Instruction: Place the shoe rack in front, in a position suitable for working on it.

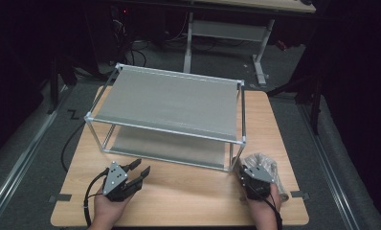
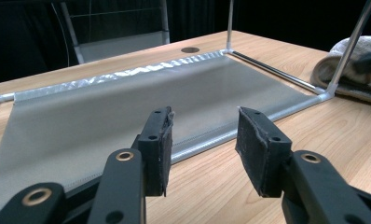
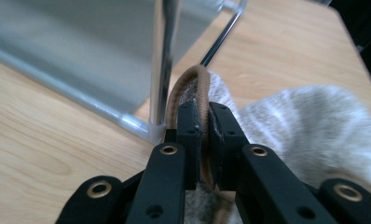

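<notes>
Nearest the person, at about seven o'clock on the wooden counter point(image 1: 188, 191) in the high view, the left gripper point(image 1: 140, 172) rests low over the wood, held by the left hand point(image 1: 107, 211). Its jaws stand apart with nothing between them; in the left gripper view point(image 2: 202, 140) only bare counter and the edge of the rack's lower shelf lie ahead of the pads.

At about five o'clock, the right hand point(image 1: 265, 208) holds the right gripper point(image 1: 250, 168) against a grey knitted cloth point(image 1: 265, 165) that lies on the counter just beside the rack's near right leg. In the right gripper view, the right gripper point(image 3: 204, 121) is clamped on the cloth's tan rolled hem point(image 3: 200, 88), which arches up out of the closed pads; the rest of the cloth point(image 3: 309, 126) spreads toward three o'clock. The shiny leg point(image 3: 162, 65) rises just at the hem's eleven o'clock side, very near it; whether they touch cannot be told.

Farther off, the metal-framed rack point(image 1: 169, 103), with a grey upper shelf and a lower shelf point(image 1: 169, 146), fills the counter's middle toward twelve o'clock. Beyond it, on the dark floor, stand the white legs of another table point(image 1: 227, 43).
</notes>
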